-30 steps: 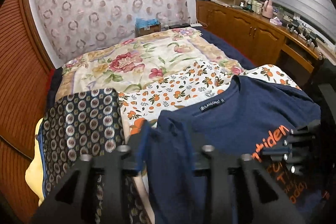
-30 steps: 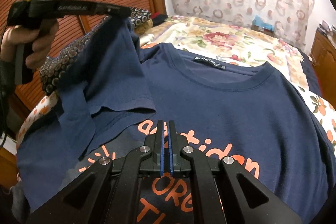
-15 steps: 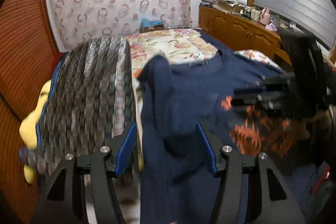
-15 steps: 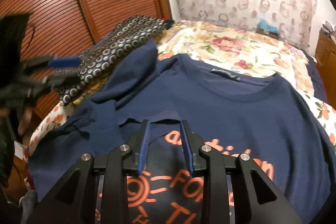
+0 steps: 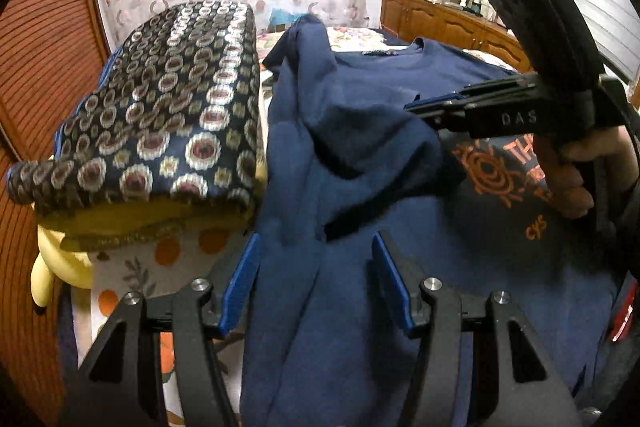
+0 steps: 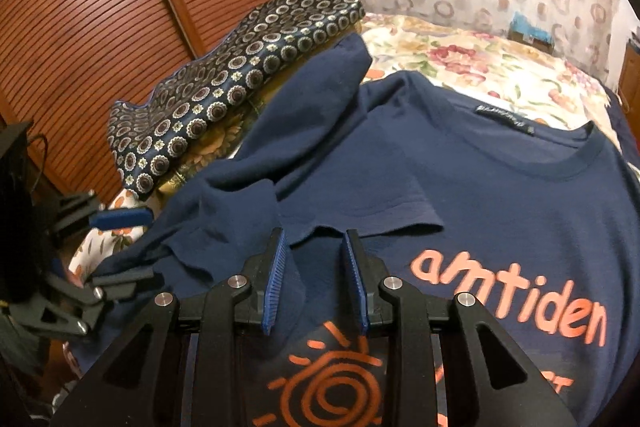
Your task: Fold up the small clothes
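Right wrist view shows the navy T-shirt [image 6: 500,195] spread face up on the bed, orange lettering toward the near side, its left sleeve [image 6: 352,195] folded inward over the chest in loose wrinkles. The right gripper [image 6: 316,277] hovers over that sleeve's hem, blue pads apart, holding nothing. The left gripper [image 5: 316,281] sits above the shirt's left edge, its fingers likewise spread wide and empty. Just left of the shirt lies a folded dark patterned cloth [image 5: 168,115] stacked on yellow fabric [image 5: 120,223]. Farther off, a floral bedspread [image 6: 472,59] covers the bed.
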Motion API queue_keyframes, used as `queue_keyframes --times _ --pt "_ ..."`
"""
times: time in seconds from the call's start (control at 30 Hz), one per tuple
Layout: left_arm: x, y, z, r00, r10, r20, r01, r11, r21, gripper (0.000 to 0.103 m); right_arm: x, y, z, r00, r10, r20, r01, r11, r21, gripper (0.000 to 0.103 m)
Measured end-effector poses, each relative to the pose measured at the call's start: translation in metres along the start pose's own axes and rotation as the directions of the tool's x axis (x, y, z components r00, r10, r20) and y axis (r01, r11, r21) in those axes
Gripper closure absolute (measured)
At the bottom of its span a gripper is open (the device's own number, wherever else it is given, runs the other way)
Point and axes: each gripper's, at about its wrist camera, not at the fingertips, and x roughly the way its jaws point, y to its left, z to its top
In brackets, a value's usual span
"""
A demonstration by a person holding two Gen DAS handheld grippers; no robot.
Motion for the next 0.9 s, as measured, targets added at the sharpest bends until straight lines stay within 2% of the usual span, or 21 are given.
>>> queue_keyframes --times 0.3,0.37,0.43,0.57,0.7,0.9 --pt "0.006 0.005 -0.002 0.999 0.003 -0.038 -0.004 0.999 -0.031 0.045 0.013 0.003 0.006 0.999 -0.032 -0.015 0.032 0.999 0.037 0.075" --pt "0.005 0.005 -0.002 0.999 0.001 -0.037 -0.002 0.999 -0.034 0.045 0.015 0.006 0.007 0.999 -0.052 -0.015 0.052 0.998 0.025 0.081" --pt "0.005 0.005 -0.003 0.999 0.001 -0.037 -0.003 0.999 -0.034 0.045 0.016 0.008 0.007 0.996 -0.086 -0.011 0.086 0.996 -0.003 0.094" --pt "0.006 0.008 -0.003 0.999 0.001 -0.038 -0.003 0.999 -0.036 0.042 0.012 0.007 0.006 0.995 -0.095 0.007 0.095 0.995 -0.021 0.102" --pt "0.008 0.012 -0.003 0.999 0.012 -0.045 -0.014 0.999 -0.047 0.03 -0.017 0.009 0.004 0.991 -0.111 0.075 0.114 0.992 -0.047 0.103" --pt "0.009 0.014 -0.003 0.999 0.016 -0.048 -0.018 0.999 -0.051 0.028 -0.071 -0.005 0.0 0.971 -0.175 0.161 0.184 0.982 -0.039 0.103"
